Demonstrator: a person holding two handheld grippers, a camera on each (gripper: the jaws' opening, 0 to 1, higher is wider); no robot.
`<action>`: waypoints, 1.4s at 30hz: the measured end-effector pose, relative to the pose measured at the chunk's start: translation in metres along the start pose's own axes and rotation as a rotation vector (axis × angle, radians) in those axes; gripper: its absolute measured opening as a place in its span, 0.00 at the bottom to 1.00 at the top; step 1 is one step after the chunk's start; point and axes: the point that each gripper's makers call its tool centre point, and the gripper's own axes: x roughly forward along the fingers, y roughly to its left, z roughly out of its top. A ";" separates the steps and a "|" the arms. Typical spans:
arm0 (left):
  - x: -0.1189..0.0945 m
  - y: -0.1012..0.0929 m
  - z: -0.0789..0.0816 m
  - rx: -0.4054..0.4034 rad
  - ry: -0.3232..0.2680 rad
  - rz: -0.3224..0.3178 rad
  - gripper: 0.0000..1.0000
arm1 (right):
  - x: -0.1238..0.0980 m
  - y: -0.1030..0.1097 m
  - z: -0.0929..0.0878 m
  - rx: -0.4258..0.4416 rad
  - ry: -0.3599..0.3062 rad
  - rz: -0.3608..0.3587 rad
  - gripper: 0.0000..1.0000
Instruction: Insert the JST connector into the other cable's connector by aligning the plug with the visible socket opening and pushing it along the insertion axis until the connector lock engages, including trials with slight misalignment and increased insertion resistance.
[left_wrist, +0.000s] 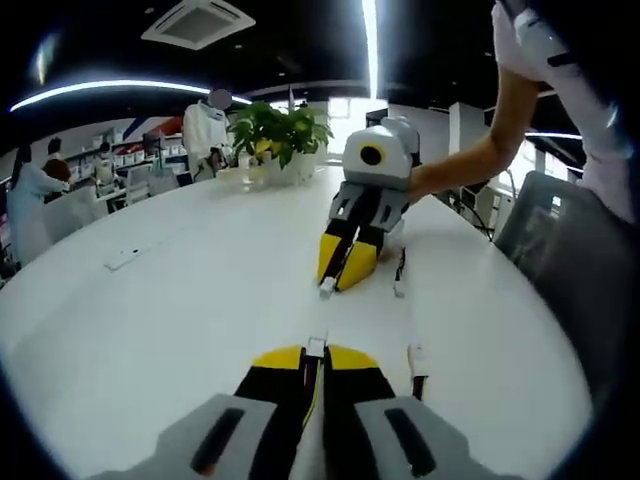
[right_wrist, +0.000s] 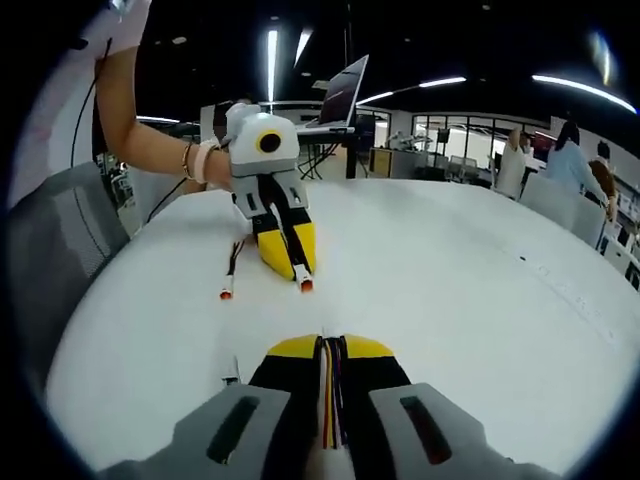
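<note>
My left gripper is shut on a cable, and a small white JST connector pokes out past its yellow tips. Across the white table, my right gripper points back at it, tips down near the tabletop, shut on the other cable's white connector. The two connectors are well apart. In the right gripper view, coloured wires run between the shut jaws of my right gripper, and my left gripper shows its connector. The cables' free ends lie on the table.
A potted plant stands at the table's far end. A laptop sits beyond the other end. Grey chairs flank the table edge. A small flat item lies far left. People stand in the background.
</note>
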 end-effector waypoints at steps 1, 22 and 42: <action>0.000 0.000 0.000 -0.001 0.001 0.000 0.01 | 0.000 0.001 0.003 -0.002 -0.008 0.002 0.04; -0.004 -0.009 0.025 0.018 -0.017 -0.044 0.01 | 0.010 0.017 0.027 -0.033 -0.057 0.093 0.04; -0.002 -0.010 0.032 0.054 0.003 -0.078 0.01 | 0.010 0.021 0.041 -0.042 -0.077 0.113 0.04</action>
